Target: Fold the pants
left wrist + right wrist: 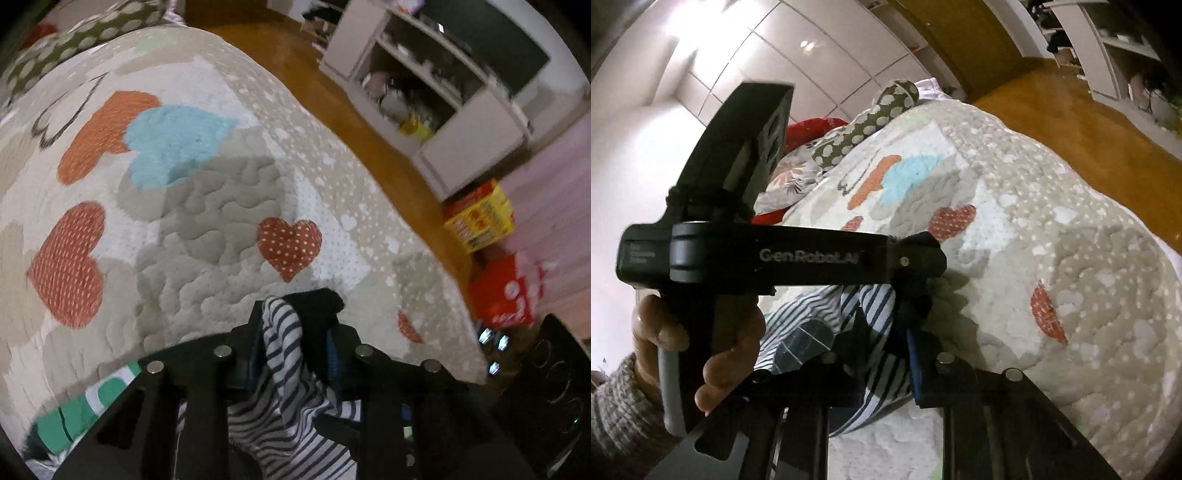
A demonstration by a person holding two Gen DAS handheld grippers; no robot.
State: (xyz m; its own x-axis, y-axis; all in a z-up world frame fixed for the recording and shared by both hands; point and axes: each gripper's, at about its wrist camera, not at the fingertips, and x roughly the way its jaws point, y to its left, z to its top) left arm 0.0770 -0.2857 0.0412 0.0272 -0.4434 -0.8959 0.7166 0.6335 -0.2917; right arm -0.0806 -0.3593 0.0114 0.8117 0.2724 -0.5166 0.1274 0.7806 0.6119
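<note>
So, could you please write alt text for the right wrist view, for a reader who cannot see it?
The right gripper is shut on blue-and-white striped pants, held above a quilted bedspread with heart patches. The left gripper, held in the person's left hand, crosses the view and pinches the same cloth just beyond. A wooden floor lies to the right.

shelf (417,92) contents blurred — perhaps bottles

The bed (229,192) wears a quilted cover (1052,258) patterned with orange and blue hearts. At its eleven o'clock end lie a green dotted pillow (879,114) and a floral cloth (792,177). Something green and white (88,410) lies at seven o'clock.
</note>
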